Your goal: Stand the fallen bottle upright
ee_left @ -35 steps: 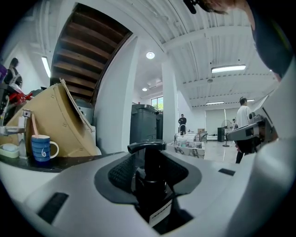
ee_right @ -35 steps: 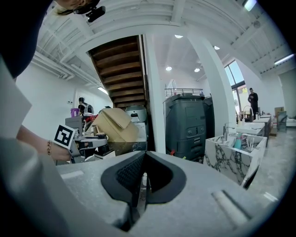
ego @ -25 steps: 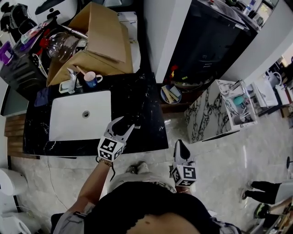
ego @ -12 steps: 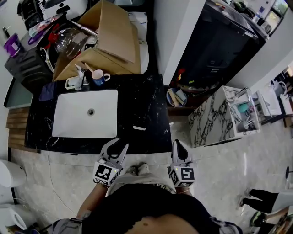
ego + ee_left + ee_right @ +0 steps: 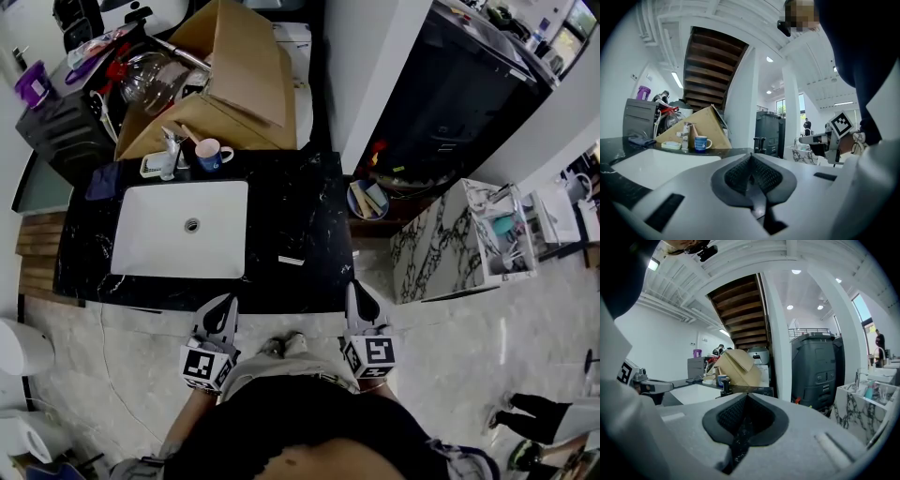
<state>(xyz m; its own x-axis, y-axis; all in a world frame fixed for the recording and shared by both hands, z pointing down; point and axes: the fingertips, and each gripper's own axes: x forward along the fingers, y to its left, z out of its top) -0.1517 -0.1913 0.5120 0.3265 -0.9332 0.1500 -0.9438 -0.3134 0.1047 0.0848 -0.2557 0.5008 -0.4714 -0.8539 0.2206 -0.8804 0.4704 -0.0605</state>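
Note:
A dark bottle (image 5: 290,260) stands upright on the black marble counter (image 5: 309,187), right of the sink. It also shows upright as a small dark shape in the left gripper view (image 5: 759,144) and in the right gripper view (image 5: 725,386). My left gripper (image 5: 223,304) hovers off the counter's front edge, well short of the bottle. Its jaws have just been closing with nothing between them and now meet, shut and empty (image 5: 751,154). My right gripper (image 5: 355,291) hangs beside it at the counter's front right corner, shut and empty too (image 5: 746,394).
A white sink (image 5: 183,230) fills the counter's left half, with a faucet (image 5: 169,150) and a blue mug (image 5: 212,153) behind it. An open cardboard box (image 5: 239,75) stands at the back. A marble side table (image 5: 450,239) and a dark cabinet (image 5: 441,84) lie to the right.
My left gripper pulled back from the bottle toward my body and closed. The right gripper drifted slightly forward. The bottle stays standing on the counter.

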